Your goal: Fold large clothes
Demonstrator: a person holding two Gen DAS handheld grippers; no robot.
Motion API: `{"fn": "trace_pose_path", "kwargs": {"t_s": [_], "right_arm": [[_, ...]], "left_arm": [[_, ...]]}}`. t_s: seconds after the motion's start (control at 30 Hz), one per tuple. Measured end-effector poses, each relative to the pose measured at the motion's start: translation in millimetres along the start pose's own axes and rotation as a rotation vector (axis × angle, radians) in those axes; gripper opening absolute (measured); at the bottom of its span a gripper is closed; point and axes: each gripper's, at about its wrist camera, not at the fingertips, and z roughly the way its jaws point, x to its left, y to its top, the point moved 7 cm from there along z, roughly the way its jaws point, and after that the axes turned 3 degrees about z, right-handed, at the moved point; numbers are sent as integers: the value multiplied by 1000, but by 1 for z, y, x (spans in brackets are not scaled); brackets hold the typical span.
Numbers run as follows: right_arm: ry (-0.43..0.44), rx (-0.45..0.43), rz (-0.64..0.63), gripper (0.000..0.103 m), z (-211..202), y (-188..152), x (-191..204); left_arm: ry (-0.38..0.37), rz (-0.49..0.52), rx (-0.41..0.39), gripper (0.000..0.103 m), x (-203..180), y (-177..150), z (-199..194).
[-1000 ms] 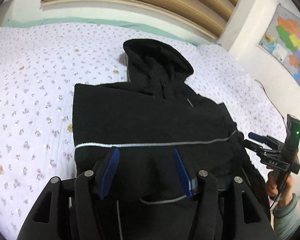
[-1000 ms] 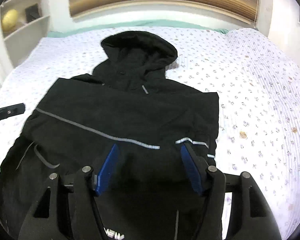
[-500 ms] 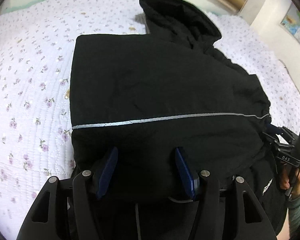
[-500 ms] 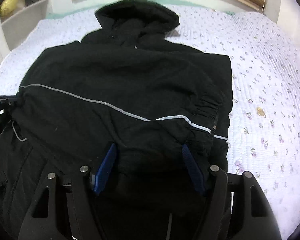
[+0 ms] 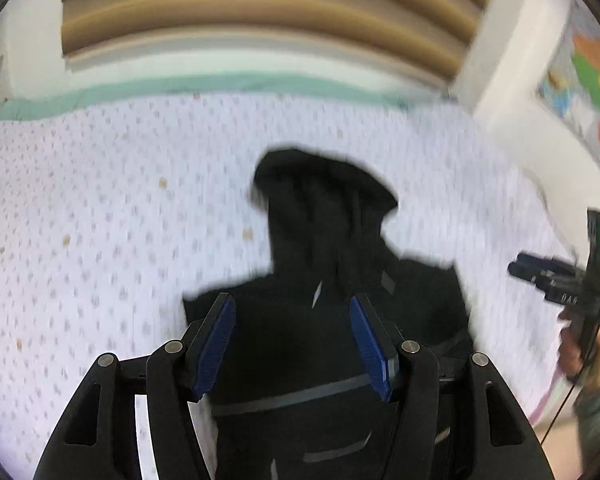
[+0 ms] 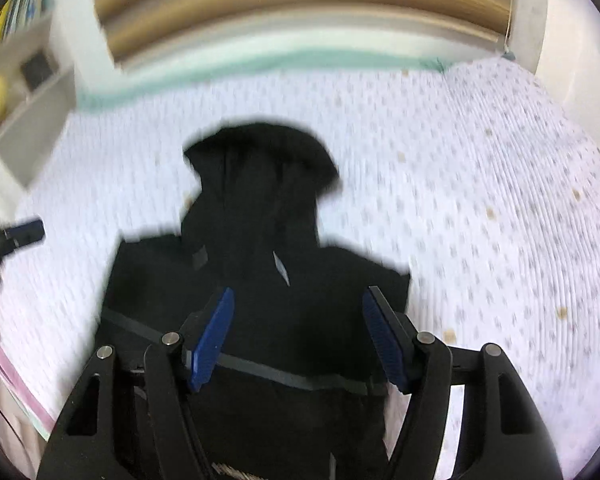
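My black hooded jacket point(image 5: 340, 320) lies flat on the flowered bed point(image 5: 100, 220), hood toward the headboard. Both my left tongs point(image 5: 292, 344) and right tongs point(image 6: 296, 340) hang released above its lower half, gripping nothing. For the next fold I judge I should pinch both hem corners evenly and lift together so the panel lands square. Half a second ago my tongs were low, right against the cloth; now they have pulled back and both views blur.
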Motion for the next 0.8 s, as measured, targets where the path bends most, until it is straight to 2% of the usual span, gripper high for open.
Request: {"fn": "trace_pose_path", "kwargs": {"t_s": [0.1, 0.17, 0.3, 0.43, 0.5, 0.57, 0.7, 0.73, 0.77, 0.8], "right_arm": [[7, -28, 19, 70, 11, 40, 0], [-2, -23, 34, 70, 33, 60, -5], [-16, 56, 101, 70, 112, 82, -19], [-33, 112, 122, 70, 179, 90, -38], [-30, 131, 139, 70, 207, 94, -45], [-22, 145, 159, 70, 232, 102, -49], [5, 173, 174, 69, 277, 109, -48], [5, 188, 168, 48, 285, 108, -44], [-2, 205, 157, 31, 294, 107, -41], [-70, 198, 136, 6, 296, 108, -45]], "left_arm": [[-4, -19, -24, 62, 4, 40, 23], [27, -27, -25, 62, 10, 62, 53], [69, -58, 33, 62, 30, 91, 139], [107, -101, 98, 62, 52, 94, 217], [95, -137, 113, 62, 61, 92, 252], [71, -162, 119, 62, 66, 93, 274], [85, -190, 149, 62, 75, 91, 317], [85, -202, 158, 61, 79, 90, 326], [99, -221, 154, 42, 87, 90, 331], [78, -254, 151, 21, 96, 89, 331]]}}
